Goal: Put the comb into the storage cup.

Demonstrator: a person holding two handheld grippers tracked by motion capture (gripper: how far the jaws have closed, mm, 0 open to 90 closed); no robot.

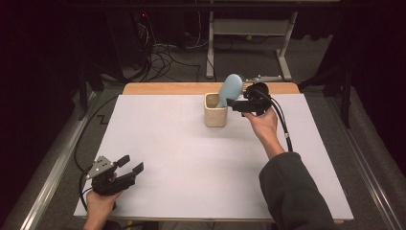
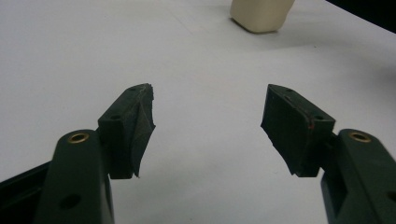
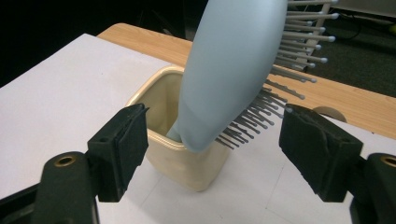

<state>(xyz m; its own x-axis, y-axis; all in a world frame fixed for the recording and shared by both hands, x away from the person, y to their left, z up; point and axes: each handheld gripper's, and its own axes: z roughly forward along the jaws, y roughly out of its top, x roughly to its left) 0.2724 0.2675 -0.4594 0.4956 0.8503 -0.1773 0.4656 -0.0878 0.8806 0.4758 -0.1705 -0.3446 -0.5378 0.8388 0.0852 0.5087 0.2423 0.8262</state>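
My right gripper (image 3: 212, 140) has its jaws spread wide, gripping nothing; the pale blue hairbrush (image 3: 229, 70) leans handle-down in the cream cup (image 1: 215, 116) near the worktop's (image 1: 191, 158) far edge. My left gripper (image 2: 208, 126) gapes empty by the near left corner.

A: Hairbrush (image 1: 231, 87) position?
B: Handle down in the cream cup (image 1: 215, 115), leaning right, far side of table (image 1: 191, 158).
A: Right hand-held gripper (image 1: 235, 105)?
B: Just beside brush, jaws apart.
A: Left hand-held gripper (image 1: 131, 164)?
B: Near corner, jaws apart, nothing between.
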